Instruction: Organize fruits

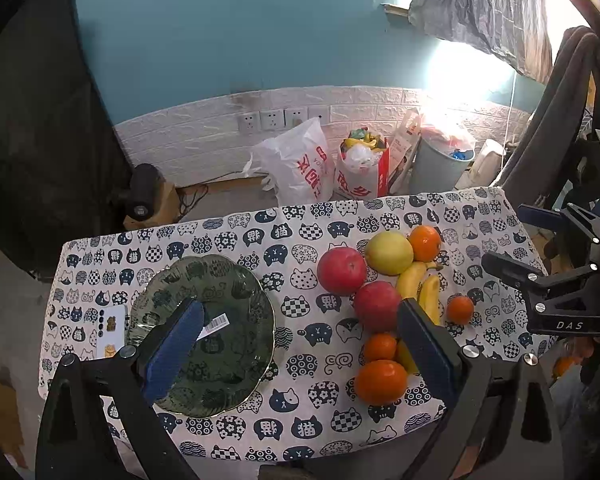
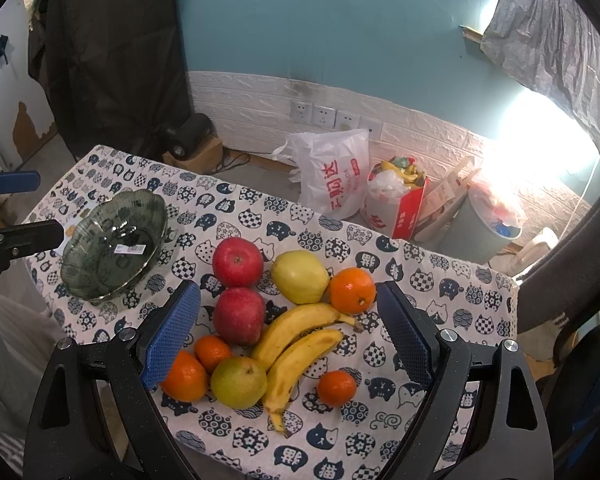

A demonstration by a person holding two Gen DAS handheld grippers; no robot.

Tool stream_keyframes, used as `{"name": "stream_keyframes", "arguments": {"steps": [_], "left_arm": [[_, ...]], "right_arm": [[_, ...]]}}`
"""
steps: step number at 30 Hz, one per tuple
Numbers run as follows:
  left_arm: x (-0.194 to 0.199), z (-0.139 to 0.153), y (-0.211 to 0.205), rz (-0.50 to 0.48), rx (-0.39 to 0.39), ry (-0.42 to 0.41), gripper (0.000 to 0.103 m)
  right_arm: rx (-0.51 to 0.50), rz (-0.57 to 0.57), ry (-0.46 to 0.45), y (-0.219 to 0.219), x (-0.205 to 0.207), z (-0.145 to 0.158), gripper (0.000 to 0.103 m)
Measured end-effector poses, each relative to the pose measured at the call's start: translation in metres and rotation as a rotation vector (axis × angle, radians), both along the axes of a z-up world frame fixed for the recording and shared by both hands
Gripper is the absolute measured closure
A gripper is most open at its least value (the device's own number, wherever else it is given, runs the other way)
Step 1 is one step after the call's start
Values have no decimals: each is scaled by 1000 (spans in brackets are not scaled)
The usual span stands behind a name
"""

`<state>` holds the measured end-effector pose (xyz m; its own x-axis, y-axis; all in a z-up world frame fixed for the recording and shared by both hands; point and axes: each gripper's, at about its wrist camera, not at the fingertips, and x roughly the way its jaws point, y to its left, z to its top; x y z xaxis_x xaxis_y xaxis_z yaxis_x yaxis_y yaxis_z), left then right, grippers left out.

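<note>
A green glass plate [image 1: 224, 280] with a barcode sticker lies on the left of the cat-print cloth. To its right lies a fruit pile: two red apples [image 2: 238, 262], a yellow pear [image 2: 300, 276], a green pear [image 2: 239, 382], two bananas [image 2: 300, 328] and several oranges [image 2: 352, 290]. My left gripper [image 1: 300, 352] hovers open between plate and fruit, its left pad over the plate. Above the fruit pile, my right gripper [image 2: 288, 336] stands open and holds nothing. Each gripper shows at the edge of the other's view: right gripper [image 1: 520, 240], left gripper [image 2: 24, 208].
A white card-like item [image 1: 112, 332] lies on the cloth just left of the plate. Behind the table, on the floor, stand a white plastic bag [image 1: 300, 164], a red-and-white bag [image 1: 364, 172] and a grey bucket [image 1: 440, 164]. Dark cloth [image 1: 32, 120] hangs at the left.
</note>
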<state>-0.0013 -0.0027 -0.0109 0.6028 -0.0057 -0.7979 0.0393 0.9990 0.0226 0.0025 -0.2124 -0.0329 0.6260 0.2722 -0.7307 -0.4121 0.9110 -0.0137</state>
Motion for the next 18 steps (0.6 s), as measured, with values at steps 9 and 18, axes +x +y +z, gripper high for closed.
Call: {"name": "stream_keyframes", "arguments": {"steps": [9,18], "left_arm": [[0,0,1,0,3,-2,5],[-1,-1,2,6,5,-6,5]], "right_arm": [[-1,-3,3,1,0,-1,15],[-1,-17,6,-1,1,0,15]]}}
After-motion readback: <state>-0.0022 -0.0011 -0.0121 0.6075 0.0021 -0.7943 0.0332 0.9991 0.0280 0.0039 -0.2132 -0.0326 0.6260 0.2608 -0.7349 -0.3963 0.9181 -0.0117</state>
